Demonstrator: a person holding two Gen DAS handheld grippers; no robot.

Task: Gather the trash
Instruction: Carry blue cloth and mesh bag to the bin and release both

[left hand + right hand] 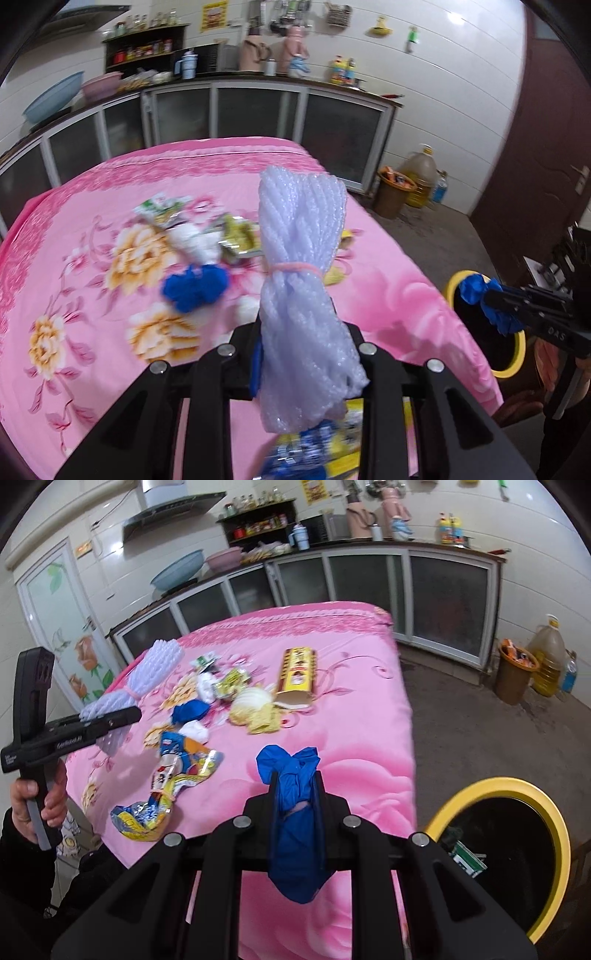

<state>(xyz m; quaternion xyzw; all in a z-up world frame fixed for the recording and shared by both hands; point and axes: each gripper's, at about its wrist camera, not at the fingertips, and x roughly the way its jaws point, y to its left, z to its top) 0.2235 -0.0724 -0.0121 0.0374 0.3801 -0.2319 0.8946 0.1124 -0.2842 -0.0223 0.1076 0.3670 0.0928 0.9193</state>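
Note:
My left gripper [303,328] is shut on a white foam net bundle [303,236] tied with a pink band, held above the pink floral table [92,229]. It also shows in the right wrist view [110,716]. My right gripper [295,782] is shut on a crumpled blue glove [291,775], held over the table edge beside the yellow-rimmed trash bin [554,823]. In the left wrist view the right gripper [484,299] with the glove [472,290] hangs over the bin [517,354]. Loose trash lies on the table: another blue glove [188,710], a yellow-blue snack wrapper [173,775], white tissues [197,731].
A yellow box [297,672], a yellow foam net [255,709] and small wrappers [231,681] lie mid-table. A brown bin [513,672] and oil jug [546,657] stand by the cabinets. A dark red door [546,129] is at the right.

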